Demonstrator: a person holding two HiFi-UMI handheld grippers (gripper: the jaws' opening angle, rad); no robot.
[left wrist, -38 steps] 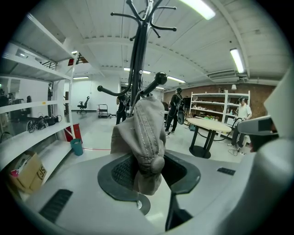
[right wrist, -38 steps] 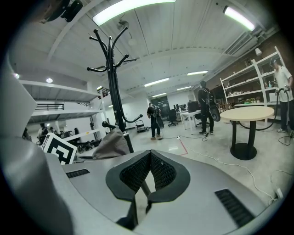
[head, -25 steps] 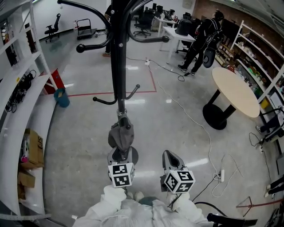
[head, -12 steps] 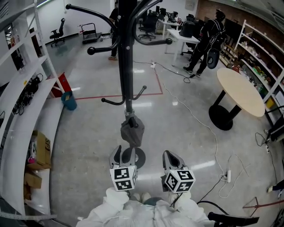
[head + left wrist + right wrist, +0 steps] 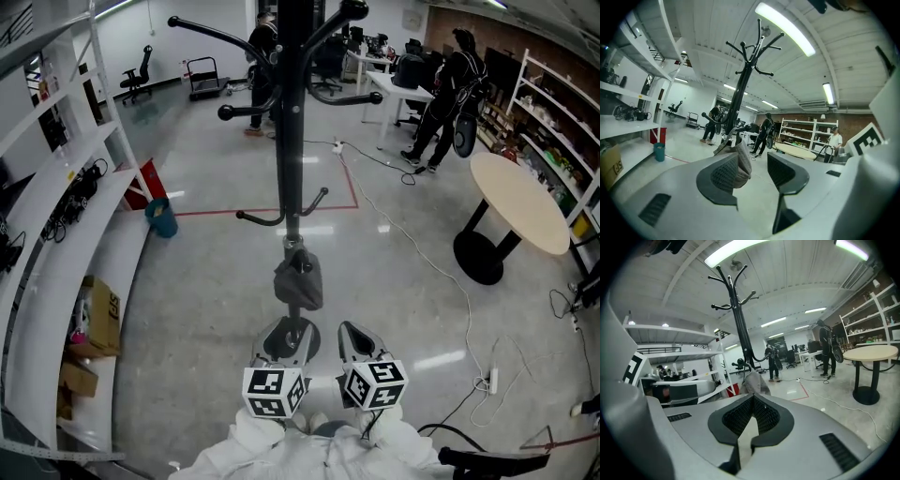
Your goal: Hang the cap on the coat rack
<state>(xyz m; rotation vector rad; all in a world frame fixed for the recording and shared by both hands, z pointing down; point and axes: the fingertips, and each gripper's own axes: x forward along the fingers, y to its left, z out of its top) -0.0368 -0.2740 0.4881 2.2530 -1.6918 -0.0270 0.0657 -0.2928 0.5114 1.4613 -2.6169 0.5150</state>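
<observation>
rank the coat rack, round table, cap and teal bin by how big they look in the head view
coat rack
round table
cap
teal bin, not far below the cap

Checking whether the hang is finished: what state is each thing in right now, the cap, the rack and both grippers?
cap: hanging from a low hook of the coat rack, free of both grippers.
coat rack: upright.
left gripper: open, jaws just closing slightly; nothing gripped, the cap hangs beyond them.
right gripper: shut, empty.
</observation>
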